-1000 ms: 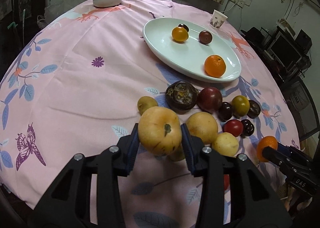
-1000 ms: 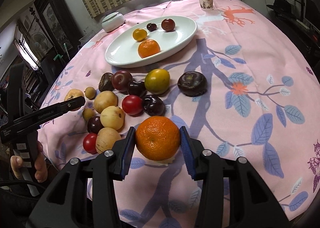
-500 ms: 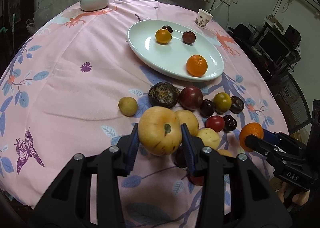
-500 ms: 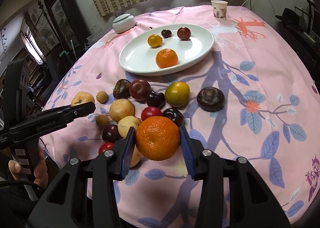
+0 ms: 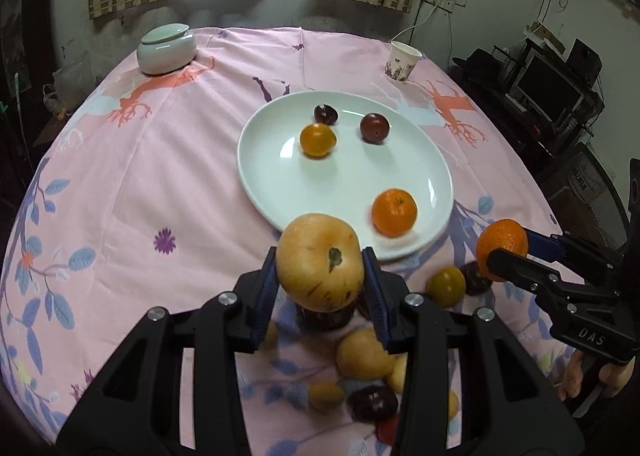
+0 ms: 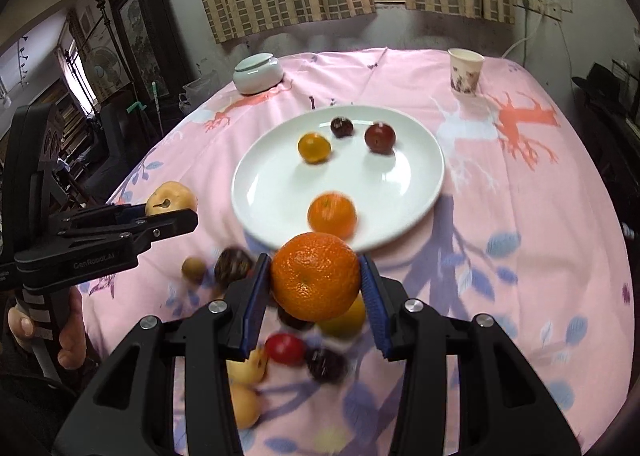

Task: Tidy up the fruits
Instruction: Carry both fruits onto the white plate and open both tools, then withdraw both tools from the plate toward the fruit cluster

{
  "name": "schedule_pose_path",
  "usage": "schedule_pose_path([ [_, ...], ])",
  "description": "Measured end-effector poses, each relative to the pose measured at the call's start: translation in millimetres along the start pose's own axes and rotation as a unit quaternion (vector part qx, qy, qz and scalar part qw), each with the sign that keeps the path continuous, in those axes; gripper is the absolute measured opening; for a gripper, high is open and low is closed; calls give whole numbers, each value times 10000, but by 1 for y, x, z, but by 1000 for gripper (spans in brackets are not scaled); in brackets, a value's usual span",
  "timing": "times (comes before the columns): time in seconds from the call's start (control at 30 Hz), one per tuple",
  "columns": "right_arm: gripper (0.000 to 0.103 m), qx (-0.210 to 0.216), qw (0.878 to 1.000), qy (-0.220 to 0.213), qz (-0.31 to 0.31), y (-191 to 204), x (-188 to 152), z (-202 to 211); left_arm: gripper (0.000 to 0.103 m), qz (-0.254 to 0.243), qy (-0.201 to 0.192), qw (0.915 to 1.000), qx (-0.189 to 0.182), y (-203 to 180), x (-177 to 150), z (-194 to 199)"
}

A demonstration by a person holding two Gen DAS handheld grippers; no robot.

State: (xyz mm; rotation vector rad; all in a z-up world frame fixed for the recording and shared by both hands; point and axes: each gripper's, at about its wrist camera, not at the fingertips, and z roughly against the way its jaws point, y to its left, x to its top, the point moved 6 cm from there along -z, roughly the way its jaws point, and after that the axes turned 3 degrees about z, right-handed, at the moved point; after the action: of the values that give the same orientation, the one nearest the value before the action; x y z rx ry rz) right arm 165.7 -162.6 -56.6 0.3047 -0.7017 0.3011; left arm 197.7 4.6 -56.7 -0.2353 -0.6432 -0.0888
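My left gripper (image 5: 320, 276) is shut on a yellow pear (image 5: 320, 262), held in the air just short of the near rim of the white plate (image 5: 280, 184). My right gripper (image 6: 316, 288) is shut on an orange (image 6: 316, 276), also lifted, close to the plate's (image 6: 400, 192) near rim. On the plate lie another orange (image 5: 394, 212), a yellow fruit (image 5: 318, 140) and two dark plums (image 5: 374, 128). Each gripper shows in the other's view: the right one (image 5: 502, 252) with its orange, the left one (image 6: 172, 208) with its pear.
Several loose fruits (image 5: 362, 354) lie on the pink tablecloth (image 5: 120, 176) under and behind the grippers. A lidded ceramic jar (image 5: 166, 50) sits far left, a paper cup (image 5: 404, 62) far right. A hand (image 6: 68, 336) holds the left gripper's handle.
Both grippers rose from the fruit pile and moved forward toward the plate, each keeping its fruit. The plate now looks nearer and the pile has dropped low in both views.
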Motion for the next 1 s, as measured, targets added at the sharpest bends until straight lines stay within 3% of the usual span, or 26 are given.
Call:
schedule_pose_path([
  [0.27, 45, 149, 9988, 375, 269, -19, 79, -83, 41, 197, 283, 9993, 109, 15, 84, -79],
  [0.5, 45, 68, 9958, 829, 375, -32, 93, -154, 40, 410, 481, 9979, 142, 25, 105, -125],
  [0.67, 46, -12, 9932, 1043, 509, -31, 93, -171, 40, 366, 508, 9979, 185, 28, 110, -132],
  [0.77, 68, -164, 9933, 912, 687, -26, 95, -170, 40, 416, 438, 9981, 155, 30, 114, -125],
  [1.0, 71, -396, 9940, 570, 842, -21, 102, -128, 50, 381, 39, 9993, 20, 24, 110, -67],
])
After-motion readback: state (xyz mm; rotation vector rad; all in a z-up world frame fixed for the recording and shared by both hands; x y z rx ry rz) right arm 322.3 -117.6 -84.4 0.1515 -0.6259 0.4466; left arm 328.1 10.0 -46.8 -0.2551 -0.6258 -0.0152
